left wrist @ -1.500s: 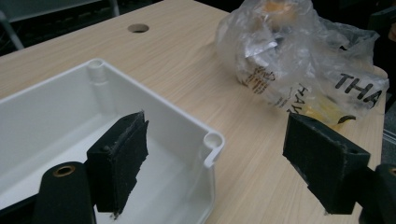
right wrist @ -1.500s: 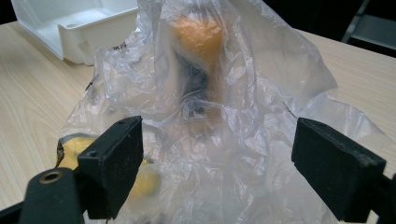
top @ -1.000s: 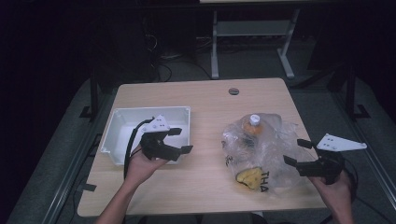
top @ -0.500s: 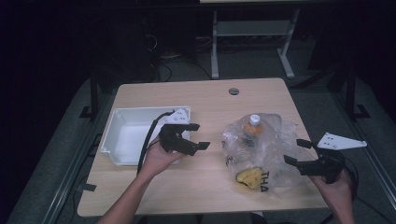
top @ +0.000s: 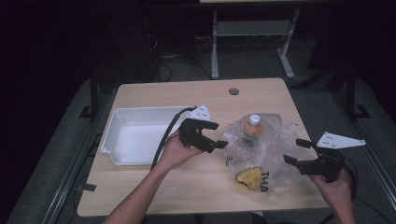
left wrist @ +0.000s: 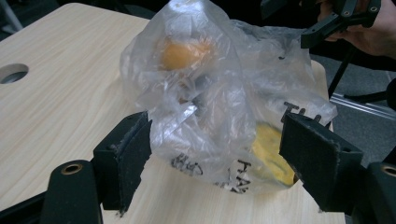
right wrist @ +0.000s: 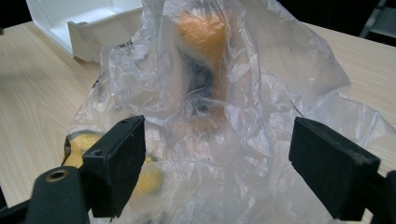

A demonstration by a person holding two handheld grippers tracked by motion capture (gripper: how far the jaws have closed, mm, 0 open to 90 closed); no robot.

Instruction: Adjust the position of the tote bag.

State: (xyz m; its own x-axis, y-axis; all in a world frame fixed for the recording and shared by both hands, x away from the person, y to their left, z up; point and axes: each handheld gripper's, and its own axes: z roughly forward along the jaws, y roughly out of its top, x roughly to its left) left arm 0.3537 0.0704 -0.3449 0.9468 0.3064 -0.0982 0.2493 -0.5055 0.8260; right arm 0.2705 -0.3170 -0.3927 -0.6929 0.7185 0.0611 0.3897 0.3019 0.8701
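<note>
High view: clear plastic bag (top: 261, 149) slumped on the desk (top: 154, 100) right of centre, holding an upright bottle (top: 252, 130) with a white cap toward the far side and a yellow lump (top: 248, 176) at the near edge. Left tongs (top: 215, 135) spread apart, tips right at the bag's left flank, touching or a hair short, cannot tell which. Right tongs (top: 293, 150) also spread apart, at the bag's right fringe, facing left. White tray (top: 108, 140) just left of the left hand. Bag thus caught between both tongs, left ones seemingly the closer to the bottle. Left gripper view: bag (left wrist: 219, 93) dead ahead, bulging into the gap between the parted jaws, film brushing the left-hand pad; orange bottle (left wrist: 183, 53) standing farther in, yellow lump (left wrist: 268, 154) low toward the right-hand jaw, printed lettering along the near hem; right tongs (left wrist: 341, 21) beyond the bag, at the upper right. Right gripper view: bag (right wrist: 224, 93) again straight ahead between open jaws, bottle (right wrist: 203, 51) rising upright behind the crumpled film, yellow lump (right wrist: 86, 149) low beside the left-hand jaw, tray (right wrist: 88, 23) beyond on the far left. Likely next: a short push forward and a pinch on loose film, bottle's long axis vertical and centred between both.
</note>
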